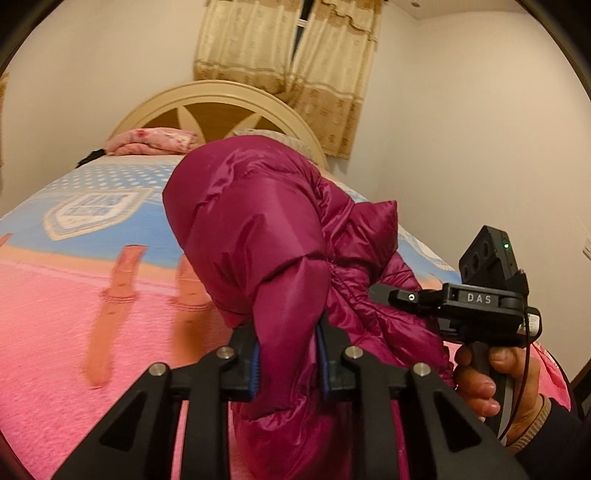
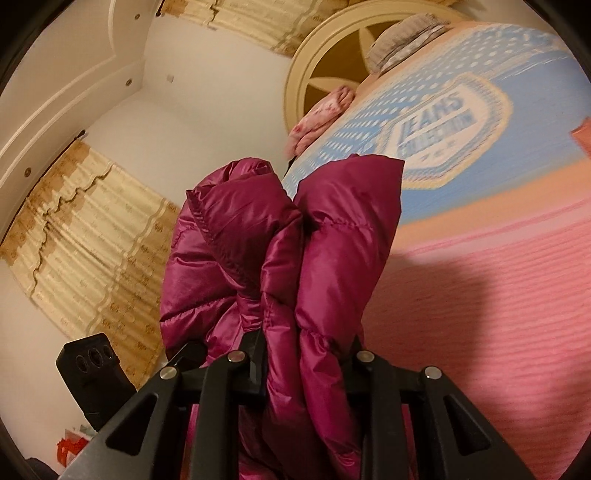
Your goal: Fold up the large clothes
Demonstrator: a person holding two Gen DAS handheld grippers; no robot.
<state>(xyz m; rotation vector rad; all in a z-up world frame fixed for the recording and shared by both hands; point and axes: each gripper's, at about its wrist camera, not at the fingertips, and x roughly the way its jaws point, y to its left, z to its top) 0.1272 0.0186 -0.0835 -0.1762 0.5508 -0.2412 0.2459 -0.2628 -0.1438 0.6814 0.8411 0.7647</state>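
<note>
A shiny magenta puffer jacket [image 1: 266, 229] is bunched up and lifted above the bed. My left gripper [image 1: 288, 354] is shut on a thick fold of it, between the blue pads. My right gripper [image 1: 380, 291] shows at the right of the left wrist view, held in a hand, its tip against the jacket. In the right wrist view the right gripper [image 2: 306, 354] is shut on another fold of the jacket [image 2: 295, 236]. The left gripper's body [image 2: 92, 373] shows at the lower left there.
The bed [image 1: 74, 295] has a pink and blue cover with a "JEANS" badge [image 2: 439, 125]. A folded pink blanket [image 1: 155, 144] and a grey pillow [image 2: 406, 33] lie by the cream headboard [image 1: 221, 107]. Beige curtains [image 1: 291, 55] hang behind.
</note>
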